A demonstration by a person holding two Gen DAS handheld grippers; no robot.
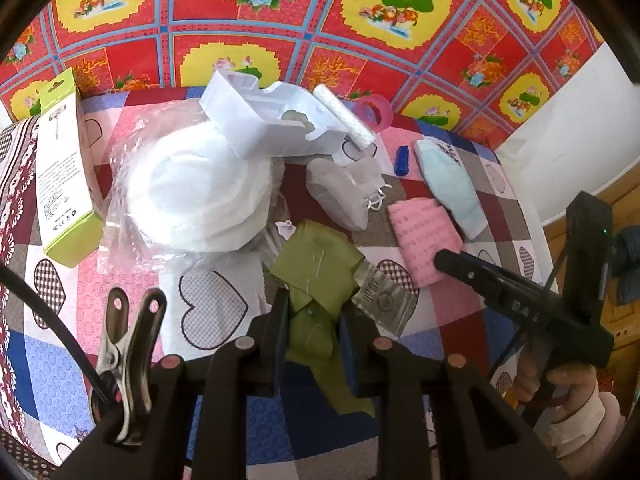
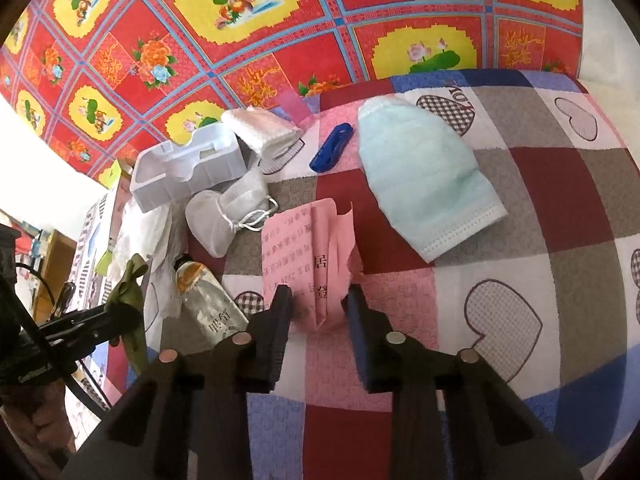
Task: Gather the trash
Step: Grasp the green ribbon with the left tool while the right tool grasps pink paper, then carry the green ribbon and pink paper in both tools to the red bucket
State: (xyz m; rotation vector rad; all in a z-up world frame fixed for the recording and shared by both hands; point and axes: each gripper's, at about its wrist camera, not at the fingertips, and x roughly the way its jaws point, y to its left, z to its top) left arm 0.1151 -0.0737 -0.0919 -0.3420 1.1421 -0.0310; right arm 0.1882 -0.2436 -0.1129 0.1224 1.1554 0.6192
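The pink paper (image 2: 310,264) lies folded on the patchwork surface (image 2: 540,216), about the middle between its left and right edges. Its long axis runs away from you, toward the far edge, and its near end stands between the fingers of your right tool (image 2: 318,306). The pads seem to touch both sides, so I judge this tool is closed on the paper. Your left tool (image 1: 312,312) is closed on a green cloth strip (image 1: 316,276), just left of the paper, so the right hand is nearer. The blue mask (image 2: 424,196) waits toward the far right corner.
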